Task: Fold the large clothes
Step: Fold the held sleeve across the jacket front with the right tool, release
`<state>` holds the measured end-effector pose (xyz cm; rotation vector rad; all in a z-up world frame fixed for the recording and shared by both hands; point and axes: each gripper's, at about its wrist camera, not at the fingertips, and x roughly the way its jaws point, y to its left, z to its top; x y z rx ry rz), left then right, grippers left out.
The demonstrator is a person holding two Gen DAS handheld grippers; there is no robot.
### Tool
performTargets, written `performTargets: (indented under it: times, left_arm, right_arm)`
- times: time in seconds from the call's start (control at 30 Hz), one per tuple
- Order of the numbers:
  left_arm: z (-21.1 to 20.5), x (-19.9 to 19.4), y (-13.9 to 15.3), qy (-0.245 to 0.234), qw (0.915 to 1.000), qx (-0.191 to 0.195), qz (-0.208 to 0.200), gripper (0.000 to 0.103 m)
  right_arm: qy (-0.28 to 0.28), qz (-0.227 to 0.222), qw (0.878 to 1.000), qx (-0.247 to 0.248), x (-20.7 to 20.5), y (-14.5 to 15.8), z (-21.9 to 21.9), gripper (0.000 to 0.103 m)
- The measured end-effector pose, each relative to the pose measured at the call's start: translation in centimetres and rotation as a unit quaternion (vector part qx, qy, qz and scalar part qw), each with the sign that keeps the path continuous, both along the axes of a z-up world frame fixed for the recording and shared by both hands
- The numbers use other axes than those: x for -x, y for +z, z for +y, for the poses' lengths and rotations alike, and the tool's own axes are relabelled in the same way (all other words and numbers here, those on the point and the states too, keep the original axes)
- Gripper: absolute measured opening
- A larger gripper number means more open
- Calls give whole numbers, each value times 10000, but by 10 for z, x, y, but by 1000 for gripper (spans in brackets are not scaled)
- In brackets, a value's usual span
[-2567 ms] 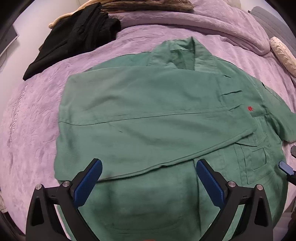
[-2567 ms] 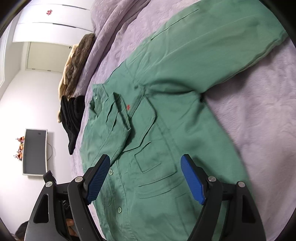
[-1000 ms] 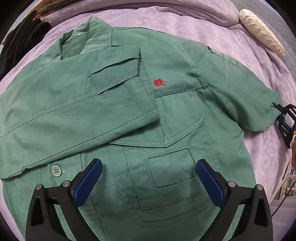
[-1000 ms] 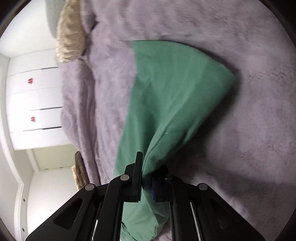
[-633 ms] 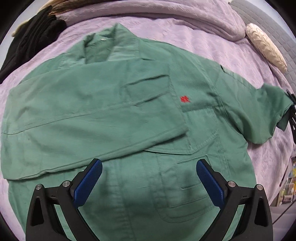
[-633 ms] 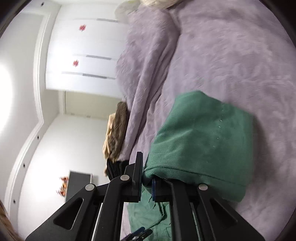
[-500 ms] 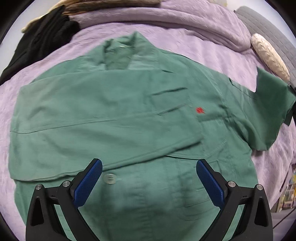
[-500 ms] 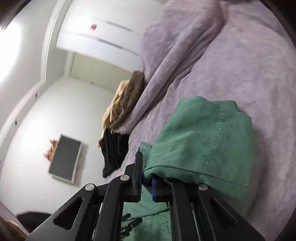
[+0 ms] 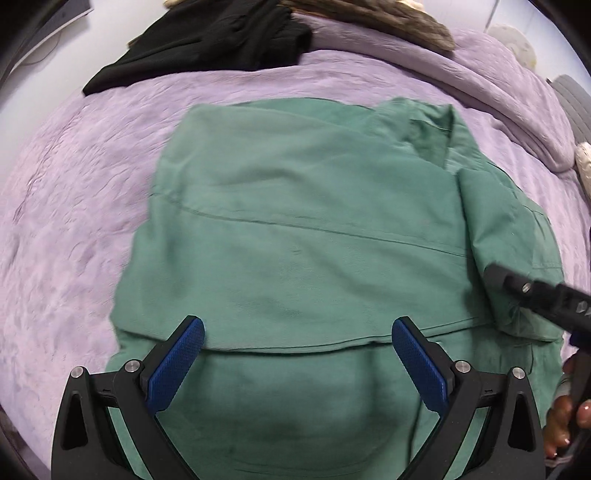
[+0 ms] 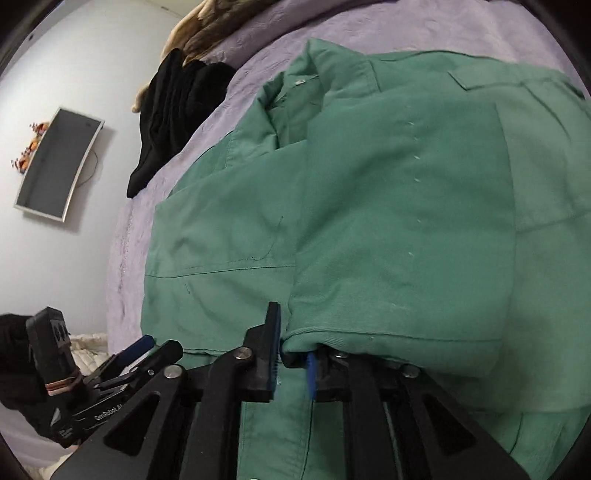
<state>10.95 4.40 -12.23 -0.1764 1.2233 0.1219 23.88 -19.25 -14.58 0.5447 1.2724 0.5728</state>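
Observation:
A large green jacket (image 9: 306, 236) lies on a purple bedspread (image 9: 74, 206), collar at the far right, its left sleeve folded flat across the chest. My left gripper (image 9: 297, 354) is open and empty, hovering over the jacket's lower front. My right gripper (image 10: 293, 360) is shut on the cuff of the right sleeve (image 10: 402, 236) and holds it folded over the jacket's body. It also shows in the left wrist view (image 9: 532, 291) at the right edge, on the sleeve.
A black garment (image 9: 207, 40) and a brown furry throw (image 9: 369, 18) lie at the bed's far end. A cream pillow (image 9: 585, 162) sits at the right. A wall screen (image 10: 59, 166) hangs beyond the bed.
My right gripper has carried the sleeve cuff up off the bed and across onto the jacket's body. My left gripper has swung left over the jacket and stays open.

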Motion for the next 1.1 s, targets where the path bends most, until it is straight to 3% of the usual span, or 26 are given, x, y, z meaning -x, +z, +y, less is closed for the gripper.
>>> performTargets:
  times: [0.03,0.07,0.17,0.2,0.3,0.37,0.43,0.53,0.57,0.63,0.73,0.83,0.9,1.03,1.1]
  left_arm:
    - [6,3,-1,44,10000,24,1,102]
    - [10,4,-1,78,10000,39,0,102]
    - [24,10,-2,136,9998,110,8,102]
    - [26,11,-2,148,9998,139,11,102]
    - [34,11,-3,184,9996,217,5,102]
    - [39,12,-1,210,9995,242,-11,102]
    - [46,16,2,248,9994,245,-50,102]
    - [56,19,5,321,9992,199,-99,102]
    - [59,20,5,356,9992,179,-105,102]
    - [67,22,5,450,9989,126,-93,102]
    - [77,23,4,604,9981,94,-73,102]
    - [83,23,4,684,9976,74,-68,102]
    - [82,21,4,663,9977,66,-79,102]
    - [73,13,7,533,9984,145,-151,102]
    - [63,5,9,395,9988,220,-211,102]
  right_arm:
    - [-121,57,9999,-91,0,0,-7,75]
    - [-283,67,9994,-185,5,2,-15,84]
    - [-1007,43,9943,-359,9,13,-43,85]
    - [-1317,108,9903,-432,4,13,-53,81]
    - [-1668,191,9850,-404,-11,15,-60,17]
    - [-1449,-138,9890,-269,-18,31,-42,17]
    - [-802,-696,9942,154,-19,56,-4,17]
    - [225,-1232,9886,841,-12,71,65,25]
    - [537,-1263,9850,1044,-9,69,84,30]
    - [1154,-1152,9785,1261,1,57,117,76]
    - [1670,-1067,9711,1333,19,43,139,79]
    - [1648,-996,9743,1169,30,43,124,79]
    - [1346,-838,9827,958,29,44,90,79]
    - [325,-657,9931,919,16,47,0,80]
    - [-349,-678,9910,1103,8,51,-55,80]
